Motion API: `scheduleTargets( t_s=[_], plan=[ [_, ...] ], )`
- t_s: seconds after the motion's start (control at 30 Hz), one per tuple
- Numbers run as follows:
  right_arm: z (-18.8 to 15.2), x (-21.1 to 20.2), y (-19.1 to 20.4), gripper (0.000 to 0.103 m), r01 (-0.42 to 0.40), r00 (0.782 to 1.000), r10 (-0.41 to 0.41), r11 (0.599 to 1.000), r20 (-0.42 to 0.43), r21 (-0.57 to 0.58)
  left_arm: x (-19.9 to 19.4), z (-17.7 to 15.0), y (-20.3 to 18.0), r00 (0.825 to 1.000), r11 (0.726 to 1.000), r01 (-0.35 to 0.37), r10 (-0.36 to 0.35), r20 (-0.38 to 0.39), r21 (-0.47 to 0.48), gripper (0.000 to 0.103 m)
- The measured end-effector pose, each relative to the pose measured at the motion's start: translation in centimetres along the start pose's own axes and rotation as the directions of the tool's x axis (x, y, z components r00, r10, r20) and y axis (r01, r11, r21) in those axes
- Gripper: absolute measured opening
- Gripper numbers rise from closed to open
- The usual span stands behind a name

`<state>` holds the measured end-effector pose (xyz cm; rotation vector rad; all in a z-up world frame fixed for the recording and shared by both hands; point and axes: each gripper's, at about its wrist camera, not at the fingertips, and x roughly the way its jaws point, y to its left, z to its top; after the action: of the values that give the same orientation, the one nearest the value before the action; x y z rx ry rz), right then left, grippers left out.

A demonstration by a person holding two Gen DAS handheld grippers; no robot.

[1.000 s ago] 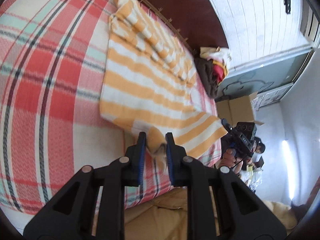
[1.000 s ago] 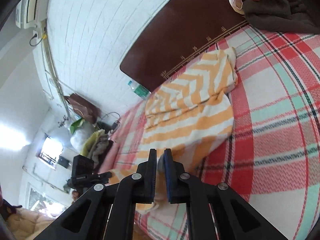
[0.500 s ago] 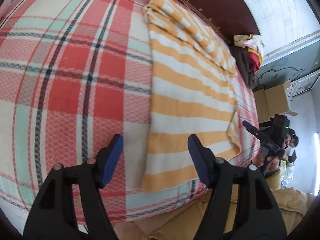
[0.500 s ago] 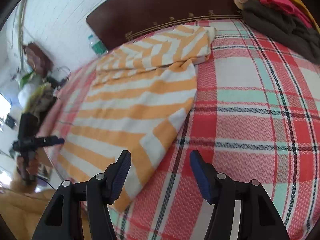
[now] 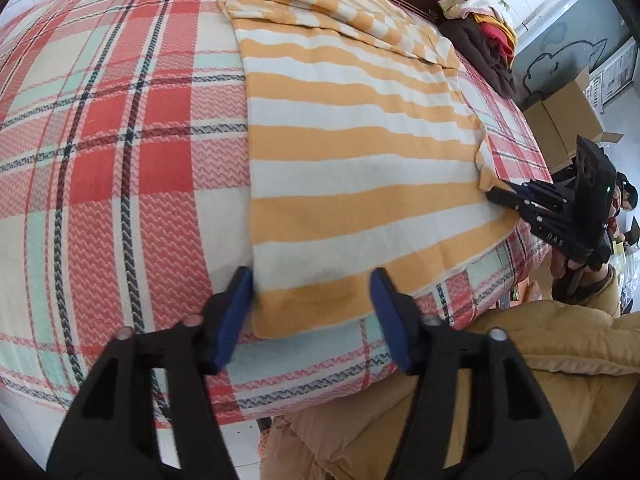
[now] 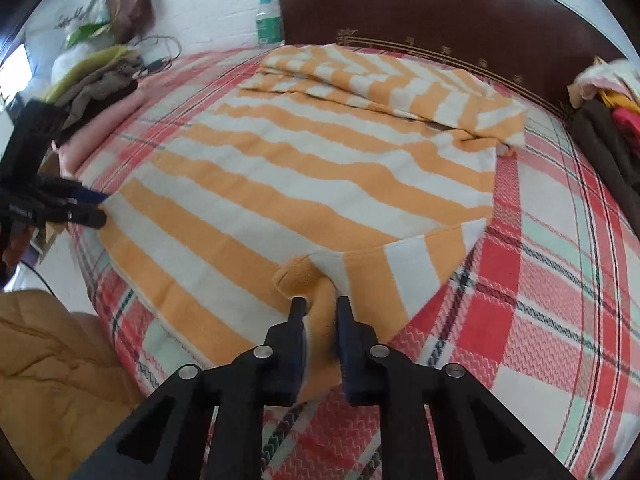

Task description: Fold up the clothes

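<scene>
Orange-and-white striped knit garment lies flat on my bed; right hand-held gripper closing, pinching its near corner, left hand-held gripper closing astride the other, unpressed, to lift the hem for folding

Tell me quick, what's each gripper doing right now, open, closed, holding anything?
Left gripper: jaws closing around the near corner of the striped garment, not pressing it yet.
Right gripper: jaws closing, pinching a bunched corner of the garment.

On the bed right now: 1 orange-and-white striped garment on 1 red plaid bedspread, 2 grippers, left gripper and right gripper, 1 plastic bottle, 1 cardboard box.
</scene>
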<state>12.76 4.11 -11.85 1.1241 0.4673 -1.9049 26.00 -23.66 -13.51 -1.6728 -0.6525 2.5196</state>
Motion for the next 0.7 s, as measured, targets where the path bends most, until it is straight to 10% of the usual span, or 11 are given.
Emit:
scheduleTargets(
  t_s=[0.07, 0.27, 0.7],
  plan=[
    [-0.2, -1.0, -2.0, 0.011, -0.072, 0.997, 0.068, 0.99, 0.036, 0.118, 0.2, 0.2, 0.3, 1.0, 0.999, 0.024, -0.025, -0.015, -0.032, 0.016],
    [-0.2, -3.9, -6.3, 0.01, -0.294, 0.95, 0.23, 0.888, 0.214, 0.353, -1.1, 1.3, 1.7, 0.974, 0.959, 0.225, -0.224, 0.028, -0.173, 0.012],
    [3.4, -6.8, -10.1, 0.01, -0.564, 0.799, 0.337, 0.707, 0.497, 0.427, -2.9, 4.6, 3.9, 0.89, 0.837, 0.455, -0.413, 0.195, -0.305, 0.012]
  ],
)
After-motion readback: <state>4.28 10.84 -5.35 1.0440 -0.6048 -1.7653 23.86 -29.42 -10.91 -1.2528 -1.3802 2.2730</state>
